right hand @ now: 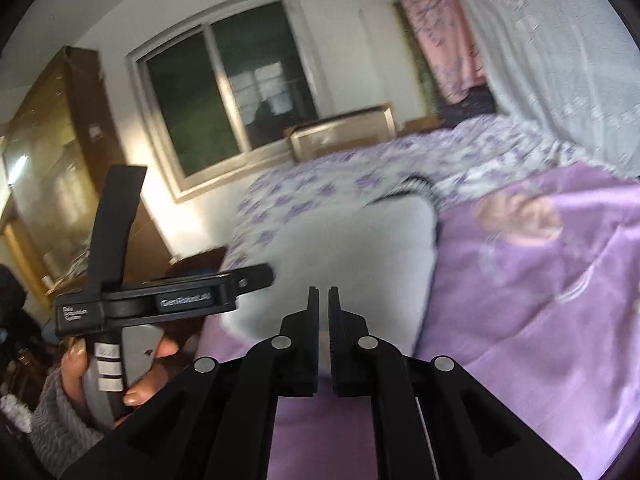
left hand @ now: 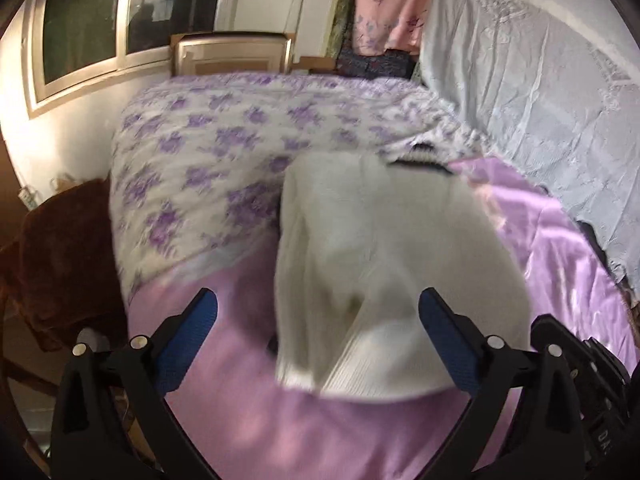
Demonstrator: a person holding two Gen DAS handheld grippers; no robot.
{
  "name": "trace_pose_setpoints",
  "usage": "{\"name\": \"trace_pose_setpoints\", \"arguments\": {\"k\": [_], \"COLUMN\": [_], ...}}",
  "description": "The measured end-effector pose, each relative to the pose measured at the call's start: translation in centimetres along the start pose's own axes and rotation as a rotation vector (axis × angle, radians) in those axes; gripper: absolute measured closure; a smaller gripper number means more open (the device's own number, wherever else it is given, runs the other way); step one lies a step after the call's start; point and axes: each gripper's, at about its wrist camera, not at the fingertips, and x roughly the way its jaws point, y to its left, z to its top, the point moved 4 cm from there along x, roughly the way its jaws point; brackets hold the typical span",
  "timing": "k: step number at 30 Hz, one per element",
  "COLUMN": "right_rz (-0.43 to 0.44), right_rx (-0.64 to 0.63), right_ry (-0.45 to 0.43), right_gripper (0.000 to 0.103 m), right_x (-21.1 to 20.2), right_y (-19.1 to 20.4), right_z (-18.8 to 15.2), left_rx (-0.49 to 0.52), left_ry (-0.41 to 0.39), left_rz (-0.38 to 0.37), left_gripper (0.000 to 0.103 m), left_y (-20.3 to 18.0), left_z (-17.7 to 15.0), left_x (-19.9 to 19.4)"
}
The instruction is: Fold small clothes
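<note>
While both views are blurred, a brown cloth (left hand: pixel 60 248) is noted at far left, then the left gripper (left hand: pixel 318 316), released with jaws wide, poised over the hem of the white knitted garment (left hand: pixel 384 248), which lies partly folded on the purple bedspread (left hand: pixel 560 248). The right gripper (right hand: pixel 323 300) is seen nearly clenched, seemingly holding nothing. A fold is judged under way; a fresh grasp of the hem is called for next.

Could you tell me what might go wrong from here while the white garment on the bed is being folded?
1. The white garment lies bunched on the glossy purple sheet; it may slide when pulled.
2. The left gripper is open and holds nothing, so the fold could fall back.
3. The right gripper looks nearly shut with nothing visible between the fingers; both views are blurred, so a grab may miss the hem.
</note>
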Motion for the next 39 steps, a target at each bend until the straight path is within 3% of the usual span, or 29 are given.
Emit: {"name": "trace_pose_setpoints", "arguments": {"k": [2, 5, 10, 15, 19, 23, 28, 33, 35, 39], "right_rz": [-0.016, 0.1, 0.083, 0.067, -0.009, -0.045, -0.192, -0.18, -0.192, -0.375], "right_rx": [0.037, 0.179, 0.153, 0.132, 0.086, 0.107, 0.023, -0.077, -0.072, 0.02], "right_ry": [0.079, 0.114, 0.111, 0.052, -0.025, -0.087, -0.171, -0.262, -0.234, -0.142], "right_gripper": [0.102, 0.103, 0.098, 0.041, 0.03, 0.004, 0.004, 0.003, 0.003, 0.003], "right_x": [2.3, 3.8, 1.9, -1.3, -5.0, -8.4, -13.7, -17.1, -16.3, -14.3], "right_y": [-1.1, -3.6, -2.6, -1.6, -1.1, -0.6, 2.2, 4.7, 4.0, 2.0], "right_z": [-1.5, -3.0, -2.2, -0.9, 0.7, 2.0, 3.3, 3.5, 3.5, 3.6], "left_rx": [-0.026, -0.089, -0.018, 0.003, 0.027, 0.007, -0.007, 0.032, 0.082, 0.146], "left_ry": [0.08, 0.116, 0.095, 0.058, -0.022, -0.116, -0.224, -0.276, -0.266, -0.239], "left_rz": [-0.006, -0.071, 0.03, 0.081, 0.146, 0.191, 0.239, 0.322, 0.358, 0.383], "left_gripper": [0.004, 0.004, 0.004, 0.005, 0.005, 0.005, 0.005, 0.005, 0.005, 0.005], "left_y": [0.6, 1.4, 0.1, -0.9, -1.1, -1.4, -2.2, -3.7, -4.6, -5.5], "left_z": [-1.4, -2.2, -2.2, -2.6, -2.1, -1.5, -1.2, -1.4, -1.7, -1.9], "left_x": [2.3, 3.2, 1.9, -1.3, -5.8, -11.5, -17.8, -21.0, -21.0, -19.6]}}
